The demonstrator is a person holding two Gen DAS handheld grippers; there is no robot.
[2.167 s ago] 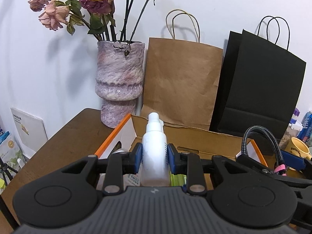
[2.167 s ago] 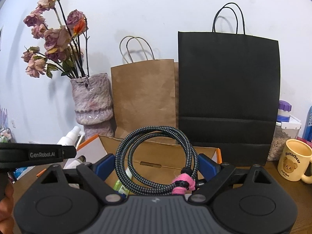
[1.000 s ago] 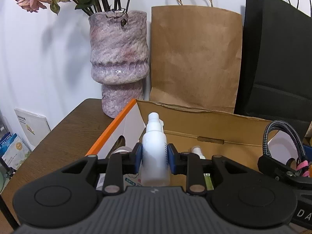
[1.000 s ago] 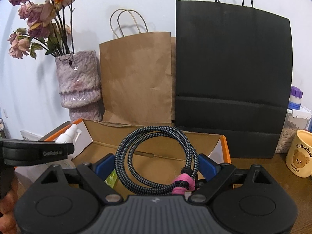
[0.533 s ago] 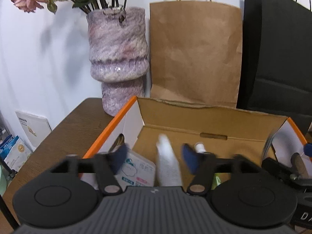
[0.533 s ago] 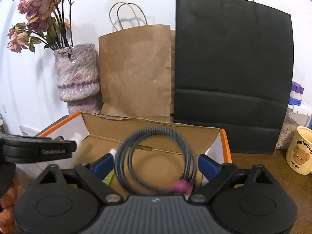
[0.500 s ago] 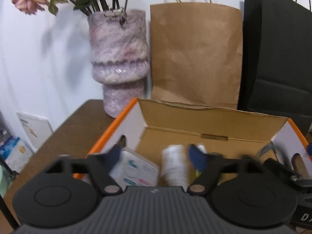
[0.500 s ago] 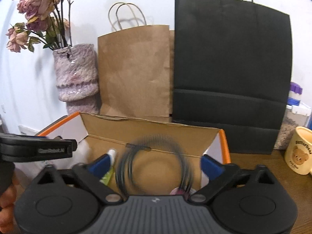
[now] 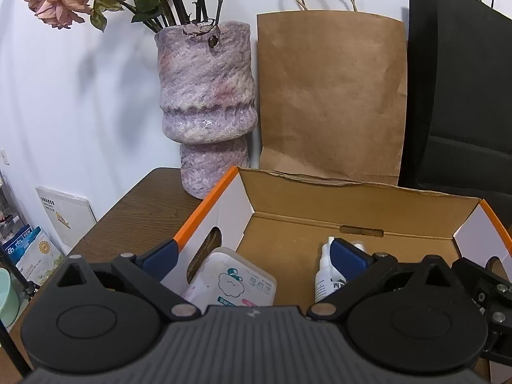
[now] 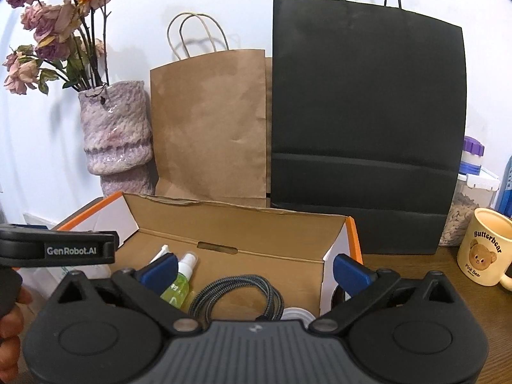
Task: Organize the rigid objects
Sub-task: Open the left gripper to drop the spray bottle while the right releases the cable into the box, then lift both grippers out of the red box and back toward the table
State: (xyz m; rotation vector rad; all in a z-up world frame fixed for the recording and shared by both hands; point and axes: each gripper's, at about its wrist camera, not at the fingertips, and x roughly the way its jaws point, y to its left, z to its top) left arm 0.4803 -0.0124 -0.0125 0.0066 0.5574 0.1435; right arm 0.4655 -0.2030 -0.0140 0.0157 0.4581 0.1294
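Left gripper (image 9: 252, 254): jaws spread wide, just opened, nothing between the pads; poised over the near left part of the box. Its black body shows at the left edge of the right wrist view, a person's hand (image 10: 9, 329) on its grip

Right gripper (image 10: 256, 267): jaws spread wide, just opened, pads clear of everything; poised over the near right part of the box

Box (image 9: 361, 206): open cardboard, orange rims, white end flaps, on a brown table (image 9: 134, 214)

Contents, near to far:
- Cable (image 10: 243, 294): dark braided coil, lying on the box floor below the right gripper, touching neither pad
- White round item (image 10: 296, 313): just right of the cable, mostly hidden by the gripper body; kind cannot be told
- Packet (image 9: 232, 283): white, printed, leaning at the left end of the box
- White bottle (image 9: 326, 278): labelled, nozzle up, partly behind the left gripper's right pad
- Green bottle (image 10: 179, 283): white spray top, tilted, just beside the right gripper's left pad
- A further white nozzle (image 10: 161, 252) behind that pad

Beyond the box, against a white wall:
- Vase (image 9: 204, 105): mottled lilac, stepped, holding dried roses (image 9: 60, 3), just beside the box's far left corner
- Brown bag (image 9: 329, 96): paper, cord handles, upright, behind the box
- Black bag (image 10: 364, 121): paper, upright, right of the brown one
- Mug (image 10: 483, 251): cream, bear print, on the table right of the box
- Jar (image 10: 464, 201): clear, purple lid, behind the mug
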